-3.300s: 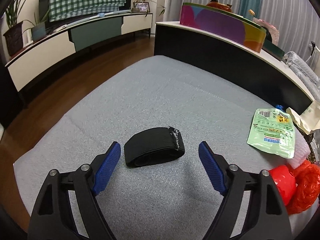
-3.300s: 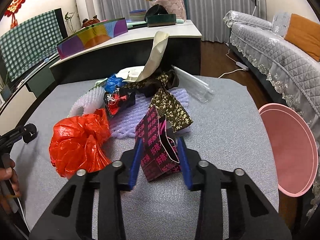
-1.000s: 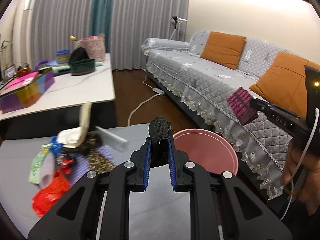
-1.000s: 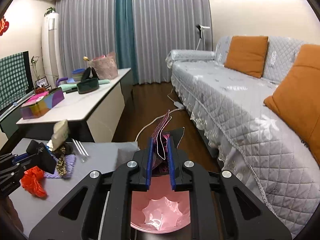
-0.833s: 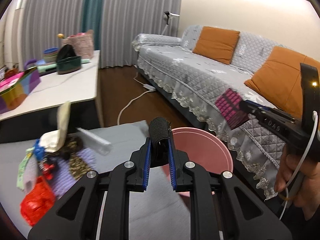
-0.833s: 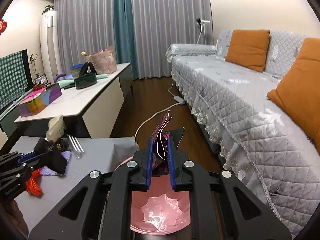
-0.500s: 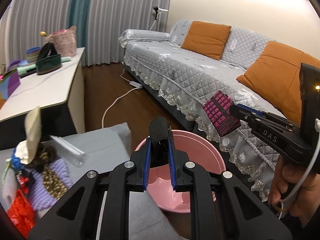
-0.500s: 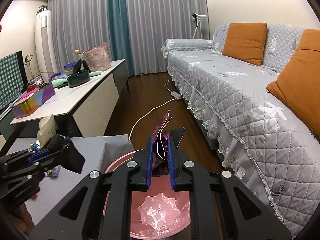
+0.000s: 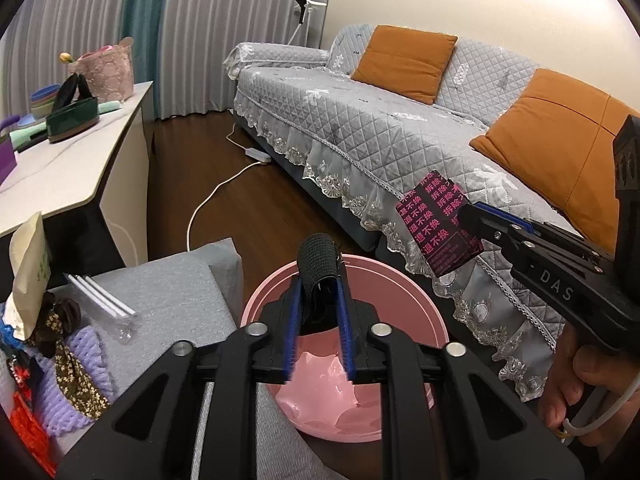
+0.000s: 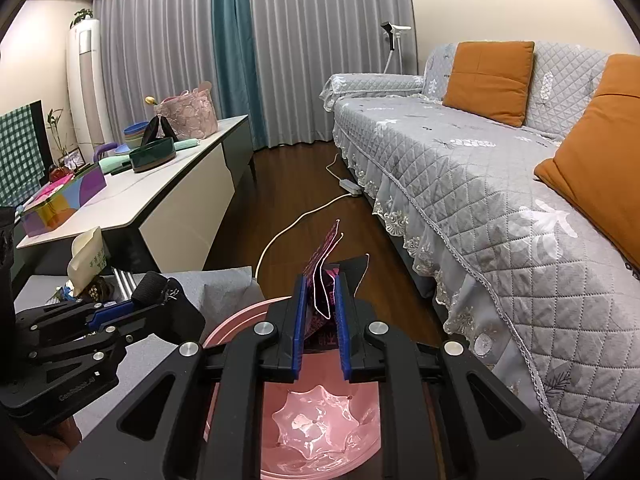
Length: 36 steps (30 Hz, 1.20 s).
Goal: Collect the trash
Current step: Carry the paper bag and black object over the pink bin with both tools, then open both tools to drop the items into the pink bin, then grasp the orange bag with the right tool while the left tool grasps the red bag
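A pink bin stands on the floor between a grey ottoman and the sofa. My left gripper hovers over its near rim. A black elastic band stands upright between the blue pads, which still touch it while the jaws are opening. My right gripper hangs above the bin's open mouth, shut on a dark packet with pink print. The left wrist view shows that packet and the right gripper coming in from the right. The band shows at the left of the right wrist view.
More trash lies on the grey ottoman at left: a purple mat, a floral wrapper, a clear sleeve, a red bag. A grey sofa runs along the right. A white cable crosses the floor beside a low white table.
The left gripper has swung from the ottoman to over the pink bin, and its pads have spread slightly around the band. The right gripper has sunk a little toward the bin, still gripping the packet.
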{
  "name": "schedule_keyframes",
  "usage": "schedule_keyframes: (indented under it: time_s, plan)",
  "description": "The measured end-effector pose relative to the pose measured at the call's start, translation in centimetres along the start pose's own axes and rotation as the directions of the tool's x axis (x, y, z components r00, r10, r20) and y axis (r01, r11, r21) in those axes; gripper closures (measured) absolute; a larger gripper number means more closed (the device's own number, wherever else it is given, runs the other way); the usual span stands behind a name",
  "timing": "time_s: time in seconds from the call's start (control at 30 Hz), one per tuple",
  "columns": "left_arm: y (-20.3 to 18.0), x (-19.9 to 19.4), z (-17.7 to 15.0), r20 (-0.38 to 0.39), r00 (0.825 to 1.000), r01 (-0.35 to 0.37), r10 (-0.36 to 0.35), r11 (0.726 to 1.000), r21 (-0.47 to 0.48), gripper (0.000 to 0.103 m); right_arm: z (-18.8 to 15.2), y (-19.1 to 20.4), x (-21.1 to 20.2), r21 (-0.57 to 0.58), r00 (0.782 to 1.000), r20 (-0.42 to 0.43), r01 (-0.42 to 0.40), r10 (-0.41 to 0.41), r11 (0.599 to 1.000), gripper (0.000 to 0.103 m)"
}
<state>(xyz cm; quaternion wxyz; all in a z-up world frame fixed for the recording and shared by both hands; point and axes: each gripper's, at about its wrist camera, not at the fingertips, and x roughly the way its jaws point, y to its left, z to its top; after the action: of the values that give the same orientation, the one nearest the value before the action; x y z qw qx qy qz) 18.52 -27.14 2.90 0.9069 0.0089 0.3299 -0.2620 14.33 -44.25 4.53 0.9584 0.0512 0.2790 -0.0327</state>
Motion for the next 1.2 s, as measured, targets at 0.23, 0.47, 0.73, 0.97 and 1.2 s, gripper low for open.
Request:
schedule_keyframes:
  time_s: [0.23,0.47,0.73,0.97,1.2]
  plan:
    - [0.8,-0.2,0.0,-0.003,1.0,-0.025,0.025,1.0,-0.015,0.041,0.1,-0.2,-0.1,0.007,0.999,0.022,0.04,-0.04,0.999,0.05]
    - [2.7,-3.1,-0.5,0.015,0.997,-0.068,0.069,0.996,-0.06,0.031,0.0,0.0,0.0,0.025,0.999,0.017,0.042,-0.043,0.999,0.047]
    - [4.9,-9.4,-1.5,0.083,0.989,-0.115,0.121,0.991,-0.072,0.031,-0.2,3.5,-1.0,-0.008,0.999,0.036,-0.032,0.032,0.999,0.047]
    - [7.4,-14.9,-2.6,0.118,0.976,-0.174,0.183,0.981,-0.084,0.036,-0.5,8.5,-3.4,-0.048,0.988,0.057,-0.143,0.145,0.989,0.047]
    - [11.7,-20.7,-4.9,0.147,0.955,-0.24,0.258,0.962,-0.126,0.035,-1.6,14.5,-5.5,-0.09,0.961,0.059,-0.265,0.271,0.96,0.041]
